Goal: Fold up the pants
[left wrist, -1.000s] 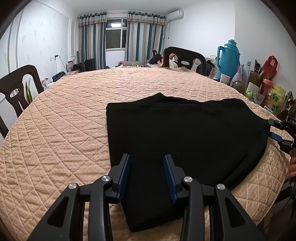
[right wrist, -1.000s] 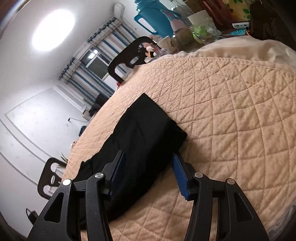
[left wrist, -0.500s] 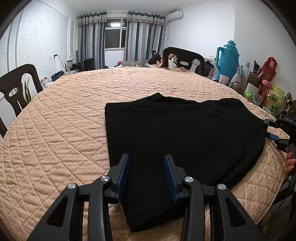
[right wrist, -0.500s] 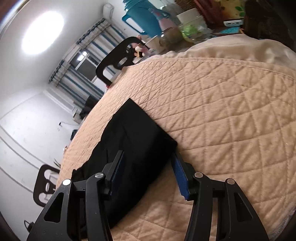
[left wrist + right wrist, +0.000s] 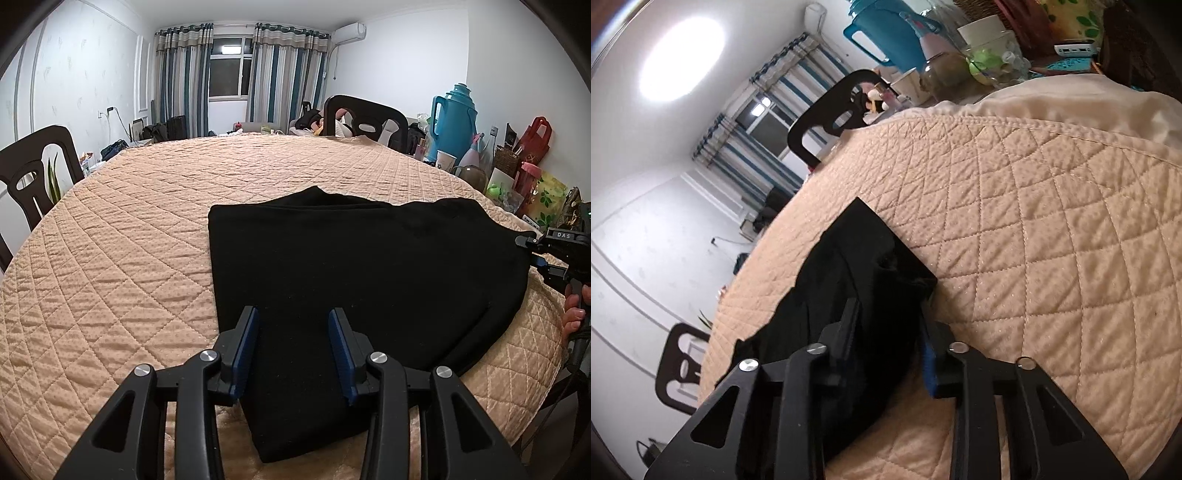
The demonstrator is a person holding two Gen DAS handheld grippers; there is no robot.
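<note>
Where half a second ago my right gripper (image 5: pixel 890 325) merely straddled the edge of the black pants (image 5: pixel 351 273), its jaws now sit deeper around it, cloth bunched between them though they look not fully closed. I read that as the start of a pinch for the next fold. The pants lie flat, already folded once, on the quilted table cover (image 5: pixel 129 251). My left gripper (image 5: pixel 293 343) hangs well open over their near end, holding nothing.
</note>
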